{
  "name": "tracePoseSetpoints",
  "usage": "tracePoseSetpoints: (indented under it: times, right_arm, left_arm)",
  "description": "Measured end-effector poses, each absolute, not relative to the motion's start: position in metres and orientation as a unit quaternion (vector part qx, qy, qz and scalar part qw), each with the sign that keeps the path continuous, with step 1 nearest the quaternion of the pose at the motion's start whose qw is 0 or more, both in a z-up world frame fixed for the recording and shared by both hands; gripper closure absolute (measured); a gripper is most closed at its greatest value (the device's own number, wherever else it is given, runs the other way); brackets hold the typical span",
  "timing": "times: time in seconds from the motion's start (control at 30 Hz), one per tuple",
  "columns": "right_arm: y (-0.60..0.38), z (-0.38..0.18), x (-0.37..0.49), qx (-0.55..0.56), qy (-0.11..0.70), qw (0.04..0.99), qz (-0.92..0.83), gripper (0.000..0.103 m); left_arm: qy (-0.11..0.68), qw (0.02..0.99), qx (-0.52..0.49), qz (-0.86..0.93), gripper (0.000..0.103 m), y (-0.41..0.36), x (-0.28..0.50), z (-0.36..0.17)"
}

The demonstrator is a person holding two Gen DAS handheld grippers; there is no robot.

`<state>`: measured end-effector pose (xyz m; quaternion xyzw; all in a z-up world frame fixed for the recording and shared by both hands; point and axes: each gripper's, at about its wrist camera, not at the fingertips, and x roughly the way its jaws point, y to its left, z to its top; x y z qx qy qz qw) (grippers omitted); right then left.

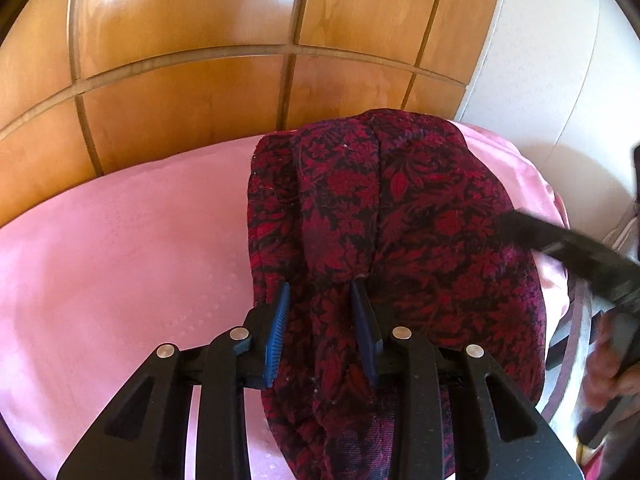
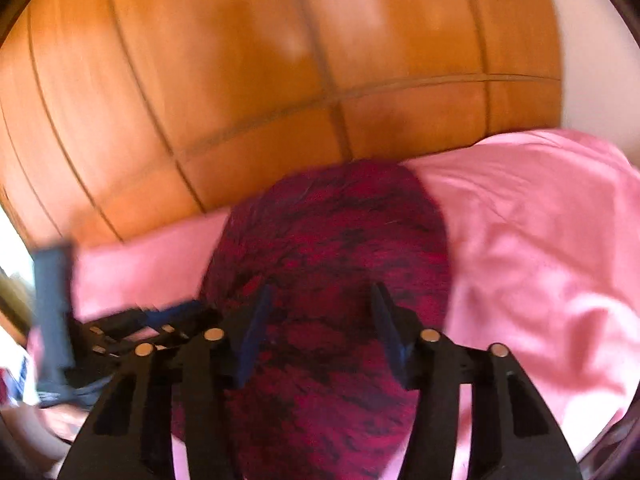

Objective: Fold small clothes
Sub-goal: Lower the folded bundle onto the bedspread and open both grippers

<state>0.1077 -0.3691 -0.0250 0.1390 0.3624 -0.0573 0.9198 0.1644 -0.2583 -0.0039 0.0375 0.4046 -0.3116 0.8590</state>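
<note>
A dark red garment (image 1: 420,208) with a black floral pattern lies folded lengthwise on the pink bed sheet (image 1: 120,260). My left gripper (image 1: 320,292) is at its near left edge, and a bunched ridge of the cloth is pinched between the blue pads. In the blurred right wrist view, my right gripper (image 2: 320,300) hovers over the same garment (image 2: 328,232) with its jaws apart. The cloth shows flat under them. The right gripper (image 1: 580,260) appears as a blurred black bar at the garment's right side. The left gripper (image 2: 140,328) is blurred at the left.
A wooden wardrobe (image 1: 180,80) with grooved panels stands right behind the bed. A white wall (image 1: 540,60) is at the right. The pink sheet (image 2: 540,240) lies wrinkled to the garment's right. A person's hand (image 1: 608,380) holds the right gripper's handle.
</note>
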Motion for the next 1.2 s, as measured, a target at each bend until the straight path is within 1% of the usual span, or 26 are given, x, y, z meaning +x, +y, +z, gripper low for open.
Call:
tracePoseSetpoints:
  times: [0.07,0.17,0.37,0.53,0.57,0.6,0.63,0.7,0.73,0.8,0.83,1.07,1.13,1.2]
  right_arm:
    - [-0.359,-0.049,0.128,0.122,0.385,0.912,-0.074,0.054]
    - [-0.340,-0.066,0.146,0.089,0.391,0.912,-0.087,0.054]
    - [-0.321,-0.069,0.151,0.040,0.387,0.914,-0.113,0.054]
    - [-0.320,-0.068,0.144,0.043,0.373,0.918,-0.125,0.053]
    - [-0.320,-0.065,0.140,0.045,0.370,0.919,-0.125,0.053]
    - [-0.319,-0.062,0.136,0.039,0.369,0.920,-0.128,0.053]
    - [-0.317,-0.059,0.134,0.038,0.368,0.920,-0.131,0.051]
    - [-0.318,-0.053,0.128,0.049,0.365,0.919,-0.139,0.049]
    - [-0.318,-0.051,0.125,0.053,0.363,0.920,-0.141,0.045]
    - [-0.319,-0.045,0.119,0.064,0.357,0.921,-0.141,0.034]
    - [-0.318,-0.043,0.117,0.069,0.357,0.922,-0.137,0.028]
    - [-0.300,-0.036,0.104,0.062,0.350,0.921,-0.158,0.021]
    - [-0.299,-0.034,0.100,0.069,0.346,0.921,-0.166,0.018]
    - [-0.297,-0.031,0.093,0.081,0.341,0.920,-0.176,0.015]
  left_arm:
    - [0.406,0.863,0.041,-0.297,0.072,-0.256,0.166,-0.006]
    - [0.420,0.863,0.035,-0.279,0.072,-0.255,0.176,-0.013]
    - [0.420,0.870,0.039,-0.255,0.072,-0.254,0.178,-0.021]
    - [0.411,0.877,0.019,-0.246,0.072,-0.249,0.171,-0.012]
    - [0.408,0.879,0.019,-0.247,0.070,-0.247,0.168,-0.010]
    - [0.405,0.881,0.019,-0.246,0.064,-0.246,0.166,-0.008]
    - [0.399,0.884,0.019,-0.244,0.061,-0.244,0.163,-0.007]
    - [0.395,0.885,0.008,-0.247,0.060,-0.240,0.159,-0.005]
    - [0.393,0.886,0.003,-0.247,0.060,-0.238,0.157,-0.003]
    - [0.383,0.890,0.003,-0.246,0.054,-0.235,0.151,0.002]
    - [0.377,0.893,0.001,-0.247,0.053,-0.234,0.148,0.005]
    - [0.357,0.903,0.002,-0.239,0.052,-0.225,0.132,0.016]
    - [0.351,0.907,0.002,-0.233,0.044,-0.222,0.127,0.019]
    - [0.347,0.909,-0.002,-0.231,0.042,-0.217,0.123,0.022]
